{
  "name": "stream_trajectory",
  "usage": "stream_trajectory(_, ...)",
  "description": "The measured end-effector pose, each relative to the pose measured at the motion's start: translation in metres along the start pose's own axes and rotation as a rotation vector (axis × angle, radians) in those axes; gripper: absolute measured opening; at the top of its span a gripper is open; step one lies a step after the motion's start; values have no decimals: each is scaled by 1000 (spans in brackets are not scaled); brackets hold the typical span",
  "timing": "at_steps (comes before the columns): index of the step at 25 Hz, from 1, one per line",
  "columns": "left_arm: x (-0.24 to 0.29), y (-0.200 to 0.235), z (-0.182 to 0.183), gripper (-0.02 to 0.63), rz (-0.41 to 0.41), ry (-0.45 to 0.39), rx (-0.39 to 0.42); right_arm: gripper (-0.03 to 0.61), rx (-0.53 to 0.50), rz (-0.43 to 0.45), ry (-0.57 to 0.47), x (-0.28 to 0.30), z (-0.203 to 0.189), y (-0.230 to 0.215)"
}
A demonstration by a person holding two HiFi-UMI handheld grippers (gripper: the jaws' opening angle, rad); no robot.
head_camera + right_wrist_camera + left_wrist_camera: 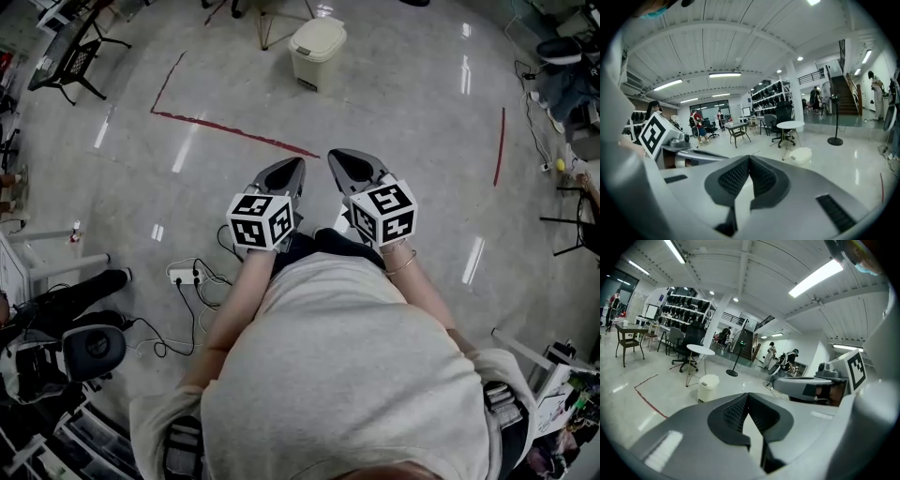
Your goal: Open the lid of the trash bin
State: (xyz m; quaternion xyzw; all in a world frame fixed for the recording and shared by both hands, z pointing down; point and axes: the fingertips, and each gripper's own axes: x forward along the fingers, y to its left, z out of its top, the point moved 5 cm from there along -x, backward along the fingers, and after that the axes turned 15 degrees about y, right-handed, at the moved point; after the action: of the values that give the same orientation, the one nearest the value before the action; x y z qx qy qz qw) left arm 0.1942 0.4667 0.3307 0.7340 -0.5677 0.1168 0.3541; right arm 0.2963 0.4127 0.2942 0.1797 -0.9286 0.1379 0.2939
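Cream trash bin (317, 52), red tape line (234, 131), grey floor (403, 141); grey left tool (298, 162) and right tool (334, 156), black-and-white cubes (261, 222)

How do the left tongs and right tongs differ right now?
The left tongs point forward and rightward; the right tongs point forward and leftward, converging. A bracelet shows on the wrist behind the right tongs, none behind the left tongs. Both are shut, empty, far from the closed trash bin.

Bright ceiling strip lights (820, 277) glare off the glossy floor (403, 122); gripper views bend at their edges.
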Motion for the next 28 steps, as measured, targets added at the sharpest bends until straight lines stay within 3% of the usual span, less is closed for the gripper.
stream_trajectory(7,9,-7,-7,9,14,23,-32,8,22,31,2,-1,-10,-12)
stream_trajectory(14,29,11,8,9,9,69,18,8,73,27,3,27,1,-33)
stream_trajectory(21,57,70,49,9,-58,84,56,8,87,2,13,86,37,-48)
stream_trajectory(28,72,146,116,9,-106,64,75,8,57,-71,11,148,102,-61)
